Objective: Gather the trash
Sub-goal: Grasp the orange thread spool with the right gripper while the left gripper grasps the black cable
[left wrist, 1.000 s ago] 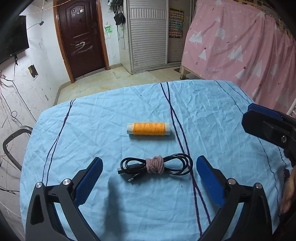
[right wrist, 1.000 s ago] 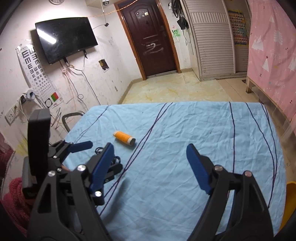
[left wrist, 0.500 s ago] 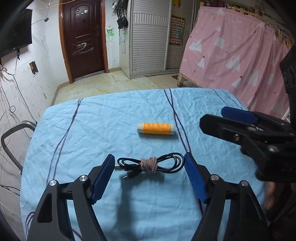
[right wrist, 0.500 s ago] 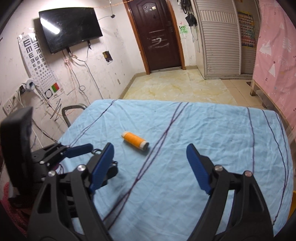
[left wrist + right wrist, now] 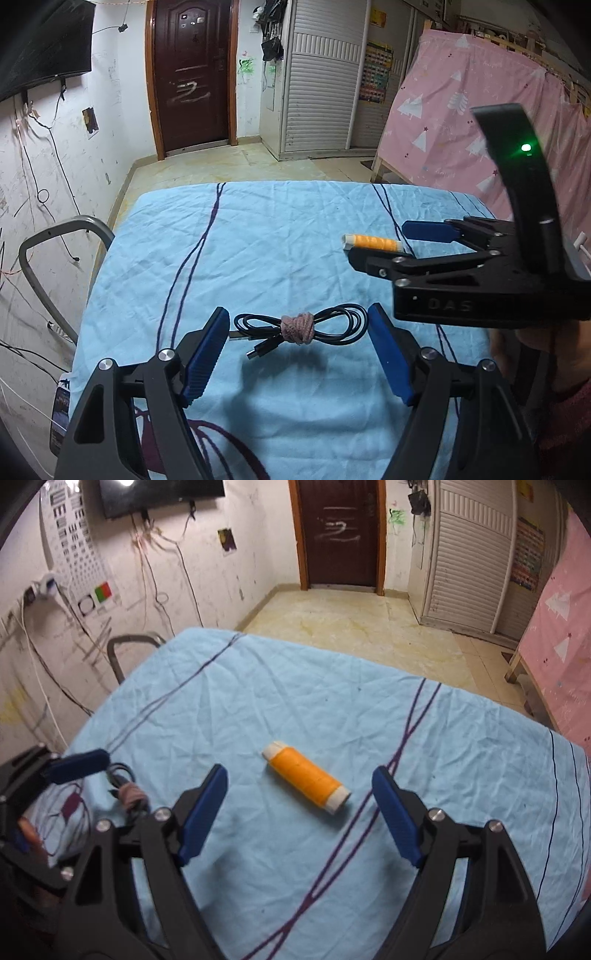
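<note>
A black cable bundle [image 5: 299, 328], tied in the middle with pinkish yarn, lies on the light blue tablecloth [image 5: 258, 240]. My left gripper [image 5: 297, 354] is open just short of it, one blue finger off each end of the loop, pads not touching. An orange thread spool [image 5: 306, 781] with white ends lies slantwise further along the cloth. My right gripper [image 5: 300, 812] is open, and the spool sits between and just beyond its fingertips, untouched. In the left wrist view the right gripper [image 5: 399, 245] hangs over the spool [image 5: 373, 242]. The right wrist view shows the left gripper [image 5: 74, 766] and the cable [image 5: 125, 790] at far left.
A grey metal chair frame [image 5: 48, 251] stands off the table's left edge. A pink curtain [image 5: 461, 110] hangs to the right, and tiled floor and a dark door [image 5: 192, 74] lie beyond the far edge. A person's hand [image 5: 517, 339] holds the right gripper.
The left gripper's fingers have narrowed around the cable's ends, and it shifted sideways. The right gripper has swung in from the right and now frames the orange spool.
</note>
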